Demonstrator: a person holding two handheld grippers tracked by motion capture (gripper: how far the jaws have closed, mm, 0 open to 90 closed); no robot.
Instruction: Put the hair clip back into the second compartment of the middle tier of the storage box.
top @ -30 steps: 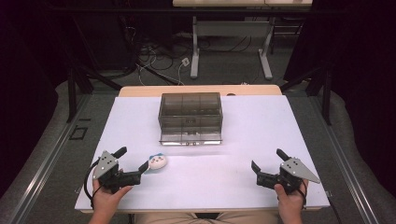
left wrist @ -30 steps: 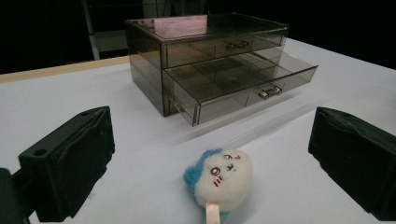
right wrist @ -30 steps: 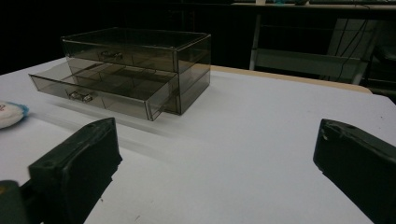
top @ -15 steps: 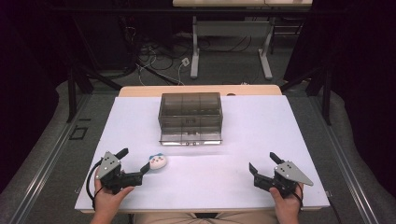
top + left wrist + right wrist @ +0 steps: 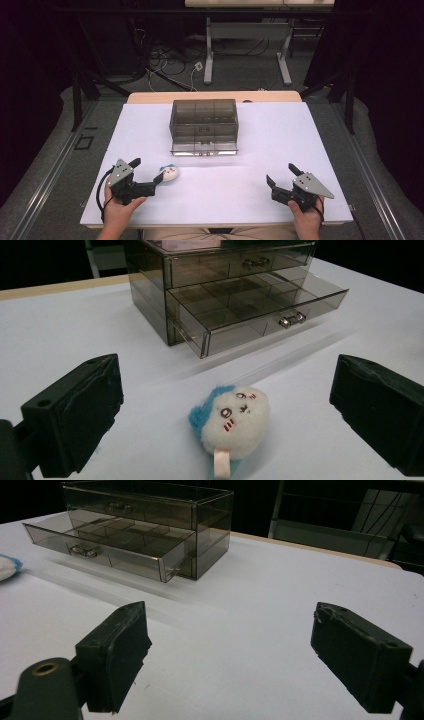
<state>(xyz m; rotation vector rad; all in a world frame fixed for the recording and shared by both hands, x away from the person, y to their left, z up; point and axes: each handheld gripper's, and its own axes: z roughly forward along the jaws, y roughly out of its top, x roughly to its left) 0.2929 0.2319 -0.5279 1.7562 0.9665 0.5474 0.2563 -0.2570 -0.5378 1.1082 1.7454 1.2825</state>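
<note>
At the left of the high view, the person's left hand (image 5: 117,212) holds the left gripper (image 5: 150,175) low over the white table (image 5: 220,195), its jaws spread wide and pointing toward the middle of the table. Between those jaws lies a small plush toy (image 5: 169,173), white with a blue top and a little drawn face; in the left gripper view the plush toy (image 5: 232,420) rests on the table in the gap, touching neither black jaw, with one jaw standing off to each side of it. A short pale tag sticks out from its near end.

Farther back and toward the centre stands a smoky, see-through drawer box (image 5: 203,125), set apart from the toy. Its lower drawer (image 5: 260,315) is pulled out and open, showing dividers inside and a small metal handle on the front; the upper drawer is shut flush with the case. The right gripper view shows the same drawer box (image 5: 150,525) from the other side, the open drawer jutting toward the camera.

At the right of the high view, the person's right hand (image 5: 306,220) holds the right gripper (image 5: 281,176), which carries a grey three-cornered plate on top. Its jaws are also spread apart, with only bare table between them, well away from the toy and the box
</note>
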